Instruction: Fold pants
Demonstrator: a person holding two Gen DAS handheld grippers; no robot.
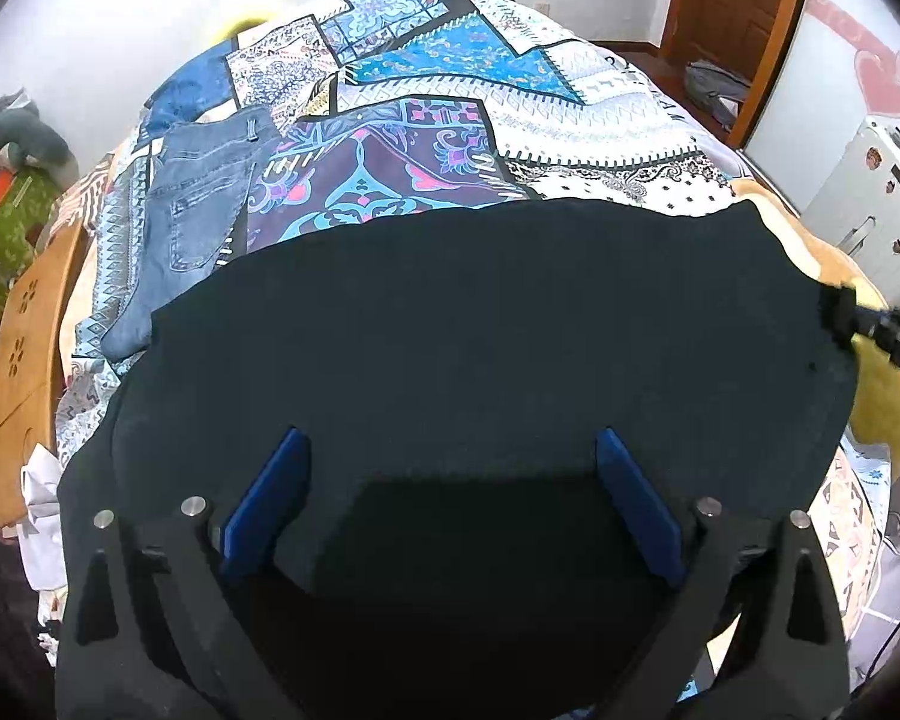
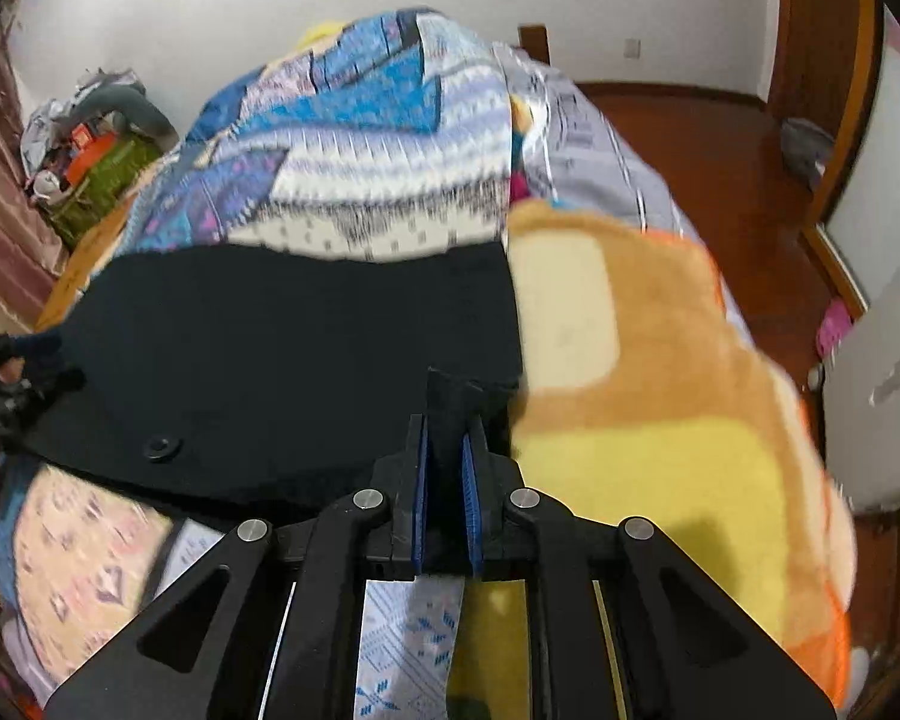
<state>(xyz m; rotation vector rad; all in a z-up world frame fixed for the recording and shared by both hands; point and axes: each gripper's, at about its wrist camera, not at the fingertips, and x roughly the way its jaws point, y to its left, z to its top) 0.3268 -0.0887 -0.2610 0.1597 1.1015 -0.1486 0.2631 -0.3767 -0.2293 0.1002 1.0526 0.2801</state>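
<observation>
Right wrist view: my right gripper (image 2: 447,450) pinches the black pants' (image 2: 282,360) near right corner; my left gripper (image 1: 453,450) spread wide above them.

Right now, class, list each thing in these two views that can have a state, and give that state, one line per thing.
Black pants: spread flat on the bed, one corner pinched.
Left gripper: open, fingers apart over the pants.
Right gripper: shut on the black pants' corner.
Blue jeans: lying folded on the bedspread.
Patterned bedspread: spread over the bed.
Orange blanket: lying beside the pants.
</observation>
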